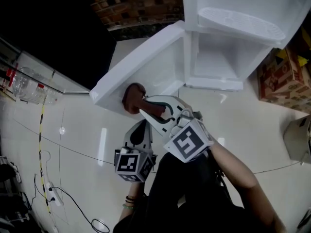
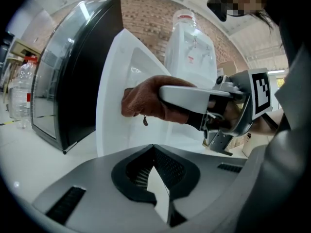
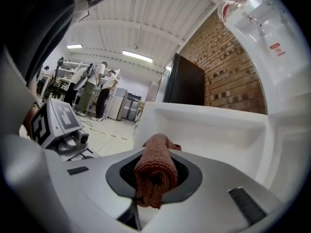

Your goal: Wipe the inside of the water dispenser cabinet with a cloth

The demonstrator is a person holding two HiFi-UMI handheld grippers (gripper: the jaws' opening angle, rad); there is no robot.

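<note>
The white water dispenser [image 1: 233, 13] stands with its lower cabinet [image 1: 214, 64] open and the door [image 1: 146, 62] swung out to the left. My right gripper [image 1: 146, 106] is shut on a rolled reddish-brown cloth [image 1: 132, 97], held at the door's lower edge. In the right gripper view the cloth [image 3: 155, 171] bulges from the right gripper [image 3: 155, 178], with the door's inner face [image 3: 209, 125] just beyond it. My left gripper [image 1: 140, 132] hangs below it, shut and holding nothing. The left gripper view looks over the left gripper [image 2: 154, 152] at the cloth [image 2: 146, 101] and the door [image 2: 116, 91].
A black glass-fronted cabinet [image 2: 73, 72] stands left of the door. Plastic bottles [image 1: 24, 86] sit at the far left and cardboard boxes [image 1: 282, 79] to the dispenser's right. Cables [image 1: 48, 188] trail over the glossy floor. People [image 3: 97, 89] stand far off.
</note>
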